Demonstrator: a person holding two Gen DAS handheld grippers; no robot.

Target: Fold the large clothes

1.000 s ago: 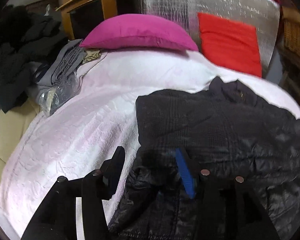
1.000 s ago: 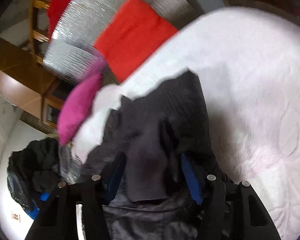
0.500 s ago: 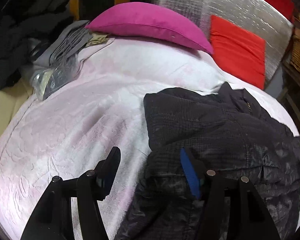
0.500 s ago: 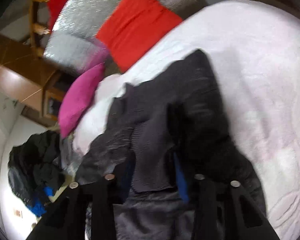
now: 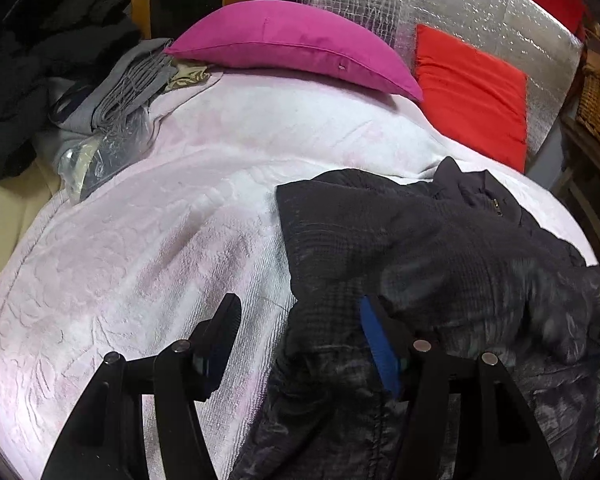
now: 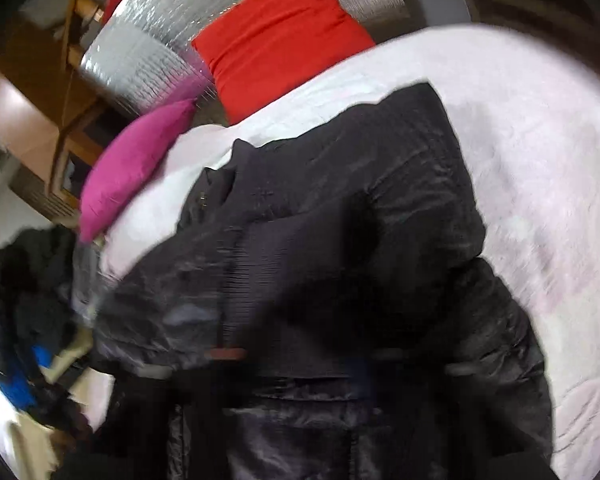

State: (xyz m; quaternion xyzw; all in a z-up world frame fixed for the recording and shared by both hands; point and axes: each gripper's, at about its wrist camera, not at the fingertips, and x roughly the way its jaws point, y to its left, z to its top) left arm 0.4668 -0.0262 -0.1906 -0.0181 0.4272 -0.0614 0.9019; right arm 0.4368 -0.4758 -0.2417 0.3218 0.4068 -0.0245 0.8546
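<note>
Now, jacket: we have the black quilted jacket [image 5: 440, 248] lying crumpled on the pale pink bedspread [image 5: 148, 248], collar toward the magenta pillow [image 5: 296, 46] and red cushion [image 5: 472, 88].
Left gripper: our left gripper [image 5: 300, 332] is parted, nothing pinched; the blue-padded finger [image 5: 376, 344] rests over the jacket's near-left edge, while the other finger stands over bare bedspread.
Right gripper: our right gripper [image 6: 300, 364] is blurred in its own view and buried in dark fabric; its jaws have just been closing, with a ribbed fold of the jacket between them, and we judge it clamped on that fold.
Key relation: the jacket's left border runs between our left fingers, roughly along the way they point, so the cloth lies ahead and to their right.
Long axis: we read it as running from us toward the pillow.
Nearer hand: the right is already in the fabric; the left straddles the edge.
Next call: we judge the left needs to bite that edge before any fold.
Risk: slippery shell fabric could slide out.
</note>
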